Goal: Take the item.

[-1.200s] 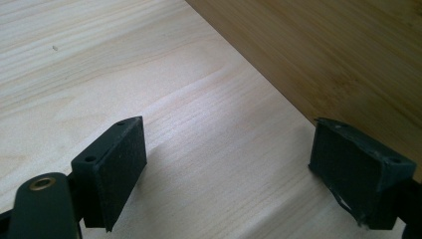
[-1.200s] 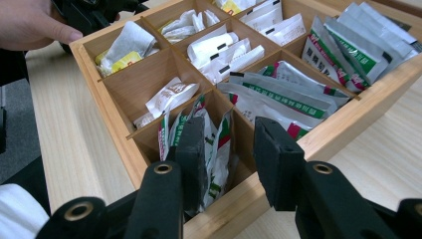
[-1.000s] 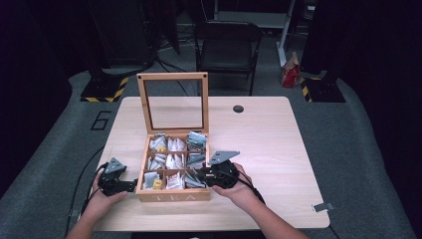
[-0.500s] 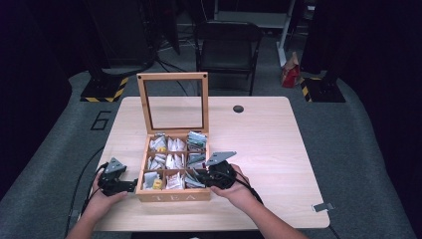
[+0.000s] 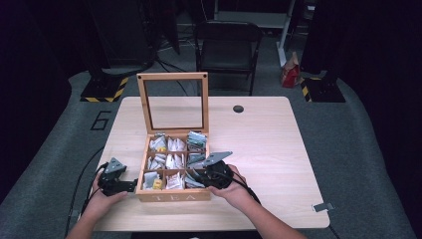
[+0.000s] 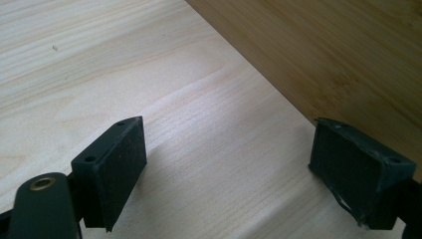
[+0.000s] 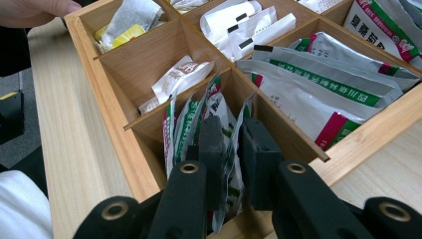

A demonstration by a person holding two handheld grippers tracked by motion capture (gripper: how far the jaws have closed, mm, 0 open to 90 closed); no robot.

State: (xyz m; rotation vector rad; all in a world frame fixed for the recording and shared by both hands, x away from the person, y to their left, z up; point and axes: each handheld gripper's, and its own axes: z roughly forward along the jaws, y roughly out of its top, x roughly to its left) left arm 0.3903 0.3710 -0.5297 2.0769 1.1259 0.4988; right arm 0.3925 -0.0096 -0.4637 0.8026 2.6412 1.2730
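The two black jaws of the right gripper (image 7: 230, 149) have just been closing and now pinch a green-and-white tea sachet (image 7: 226, 130) between their pads, inside the near-right compartment of a wooden tea box (image 7: 102, 84). The sachet stands upright among several others of the same kind, packed into that corner cell. In the cell just beyond lie larger white packets with green and pink bands (image 7: 318, 87); the middle cell of the front row holds a single small white packet (image 7: 181, 74), and a yellow-tagged bag (image 7: 124, 22) sits in the corner cell past it.

From above, the right gripper (image 5: 199, 175) reaches into the box's front-right corner, the person's right hand (image 5: 234, 186) behind it. The tea box (image 5: 171, 195) sits on the near half of a pale wooden table (image 5: 278, 144), its glass-paned lid (image 5: 173, 102) standing open and upright at the back.

The left gripper (image 6: 229, 164) holds its jaws wide apart with nothing between them, low over the bare table beside the box's outer wall (image 6: 348, 59). In the high view it rests at the box's front-left corner (image 5: 130, 185), gripped by the left hand (image 5: 102, 201). A dark chair (image 5: 226, 47) stands beyond the table.
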